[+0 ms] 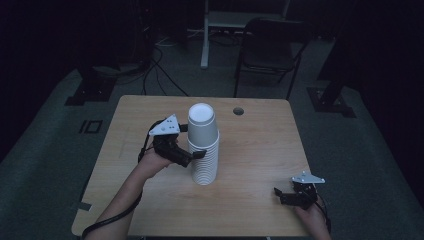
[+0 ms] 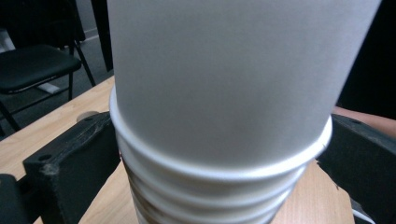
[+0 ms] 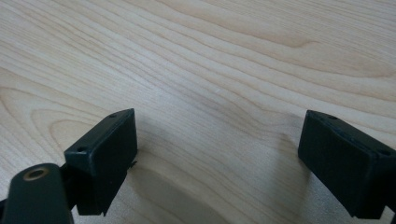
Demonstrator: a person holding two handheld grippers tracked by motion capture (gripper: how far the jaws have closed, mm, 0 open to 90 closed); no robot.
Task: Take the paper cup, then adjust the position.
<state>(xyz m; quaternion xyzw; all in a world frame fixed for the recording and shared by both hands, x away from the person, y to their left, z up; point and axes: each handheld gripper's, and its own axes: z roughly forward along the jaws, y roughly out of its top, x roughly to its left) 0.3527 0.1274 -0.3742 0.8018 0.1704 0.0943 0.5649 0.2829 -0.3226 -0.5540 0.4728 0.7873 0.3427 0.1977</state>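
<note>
The table (image 1: 250, 150) carries a tall cup stack (image 1: 203, 150) near its centre. The left gripper (image 1: 192, 156) straddles the stack's upper part, one jaw on each side; whether they press it cannot be told. The right gripper (image 1: 281, 195) rests near the table's front right corner, jaws spread wide, holding nothing.

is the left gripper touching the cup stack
Touching. In the left gripper view the left gripper has both black jaws pressed against the rims of the cup stack, with no gap on either side.
</note>
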